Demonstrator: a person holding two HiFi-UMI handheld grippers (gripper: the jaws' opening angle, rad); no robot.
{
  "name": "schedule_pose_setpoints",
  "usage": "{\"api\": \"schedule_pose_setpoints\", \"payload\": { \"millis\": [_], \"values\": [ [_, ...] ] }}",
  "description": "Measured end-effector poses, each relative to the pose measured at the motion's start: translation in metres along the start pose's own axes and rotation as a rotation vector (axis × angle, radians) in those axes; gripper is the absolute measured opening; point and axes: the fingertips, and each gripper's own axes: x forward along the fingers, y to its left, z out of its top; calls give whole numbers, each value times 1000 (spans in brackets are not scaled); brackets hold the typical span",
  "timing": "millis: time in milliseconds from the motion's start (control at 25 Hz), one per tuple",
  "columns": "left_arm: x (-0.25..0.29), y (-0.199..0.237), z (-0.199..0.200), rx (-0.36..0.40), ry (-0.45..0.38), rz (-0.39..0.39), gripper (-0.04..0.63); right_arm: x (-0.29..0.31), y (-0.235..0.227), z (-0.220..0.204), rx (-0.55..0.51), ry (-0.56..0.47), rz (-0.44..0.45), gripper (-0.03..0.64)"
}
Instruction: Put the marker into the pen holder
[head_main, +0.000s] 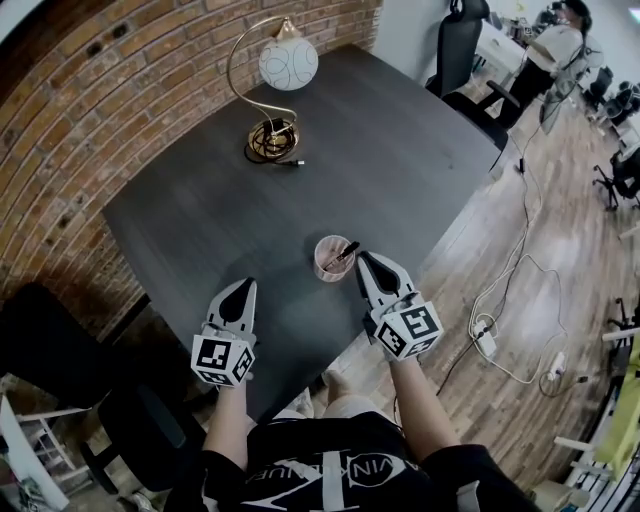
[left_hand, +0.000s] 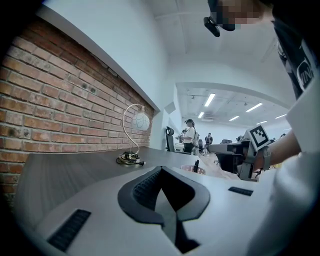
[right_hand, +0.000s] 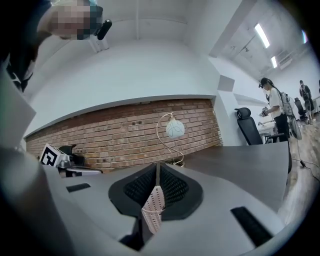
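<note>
Marker (head_main: 342, 254) sits slanted inside pen holder (head_main: 322, 268) near the front edge of the bench (head_main: 380, 150), so the drop looks done. My right fingers (head_main: 372, 275) are clenched on the pen holder's mesh wall. My left fingers (head_main: 238, 300) are clenched on nothing, off to the side. What's left, I judge: let go and pull back.

The pen holder (head_main: 324, 271), a pinkish mesh cup, stands upright near the dark table's (head_main: 400, 150) near right edge. The dark marker (head_main: 342, 255) leans inside it, its upper end over the right rim.
</note>
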Motion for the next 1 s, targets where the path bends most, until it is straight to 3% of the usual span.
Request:
{"api": "schedule_pose_setpoints", "payload": {
  "millis": [1000],
  "values": [
    [-56,6,31,37,-57,0,12,-42,60,15,-51,-23,-13,37]
  ]
}}
